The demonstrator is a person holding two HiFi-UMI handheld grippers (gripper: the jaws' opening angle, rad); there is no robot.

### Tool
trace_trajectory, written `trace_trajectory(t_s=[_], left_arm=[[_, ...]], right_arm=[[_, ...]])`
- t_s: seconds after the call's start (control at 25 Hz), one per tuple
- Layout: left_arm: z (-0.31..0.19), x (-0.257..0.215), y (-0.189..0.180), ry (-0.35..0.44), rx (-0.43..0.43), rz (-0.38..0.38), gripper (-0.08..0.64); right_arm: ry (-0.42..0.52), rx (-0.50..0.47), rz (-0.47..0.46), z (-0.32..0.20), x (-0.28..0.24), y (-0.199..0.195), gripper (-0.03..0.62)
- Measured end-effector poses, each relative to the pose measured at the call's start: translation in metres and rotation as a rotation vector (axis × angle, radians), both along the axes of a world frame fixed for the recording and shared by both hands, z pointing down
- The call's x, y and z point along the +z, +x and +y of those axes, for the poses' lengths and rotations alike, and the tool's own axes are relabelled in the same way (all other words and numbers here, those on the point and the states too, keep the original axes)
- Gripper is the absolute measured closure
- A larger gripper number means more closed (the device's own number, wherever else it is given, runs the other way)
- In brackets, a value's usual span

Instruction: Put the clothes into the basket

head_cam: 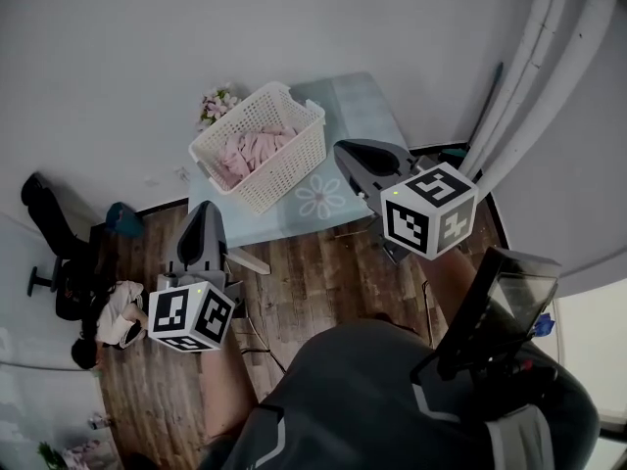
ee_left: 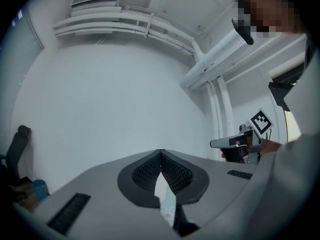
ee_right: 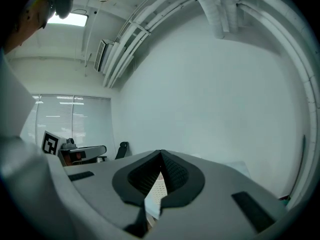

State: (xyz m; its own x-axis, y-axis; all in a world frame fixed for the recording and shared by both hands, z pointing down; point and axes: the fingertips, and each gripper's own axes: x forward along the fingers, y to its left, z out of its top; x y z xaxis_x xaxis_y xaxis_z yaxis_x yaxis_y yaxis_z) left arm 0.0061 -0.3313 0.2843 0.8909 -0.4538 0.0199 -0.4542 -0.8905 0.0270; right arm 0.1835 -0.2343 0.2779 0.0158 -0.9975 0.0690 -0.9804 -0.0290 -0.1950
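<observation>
The pink clothes (head_cam: 253,153) lie in a soft heap inside the white basket (head_cam: 294,169), in the upper middle of the head view. The basket has walls full of little holes, and it stands on a pale blue tabletop (head_cam: 358,106) with a flower drawn on it. No other clothes show on the tabletop. A small bunch of flowers (head_cam: 217,104) sits just behind the basket, to the upper left, by the white wall. Below the tabletop is a brown wood floor (head_cam: 313,282). The left tool (head_cam: 206,213) hangs over the floor, lower left of the basket and apart from it. Its jaws are pressed together at the tips, and there is nothing between them. The right tool (head_cam: 345,153) is just right of the basket, over the tabletop. Its jaws are closed tight too, and it also holds nothing. So both tools are empty and neither one touches the clothes or the basket. It looks like the job is done, or very nearly done, because the clothes that show are already in the basket. One thing may be left: at the lower left of the head view a pale bundle (head_cam: 118,311) lies on the floor beside a dark chair (head_cam: 49,253). It is too small to tell if it is clothes.
</observation>
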Motion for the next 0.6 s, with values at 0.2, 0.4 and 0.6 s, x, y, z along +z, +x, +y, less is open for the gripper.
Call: trace_trajectory(t_s=[0.2, 0.4, 0.6], left_arm=[[-0.004, -0.001, -0.001, 0.03, -0.023, -0.017, 0.551], [-0.009, -0.001, -0.005, 0.037, -0.022, -0.023, 0.551], [-0.011, -0.001, -0.007, 0.04, -0.013, -0.025, 0.551]], right_arm=[[0.005, -0.002, 0.001, -0.005, 0.0, 0.001, 0.578], [0.005, -0.005, 0.003, -0.012, 0.002, -0.002, 0.577], [0.001, 0.008, 0.007, -0.015, 0.0, -0.003, 0.578]])
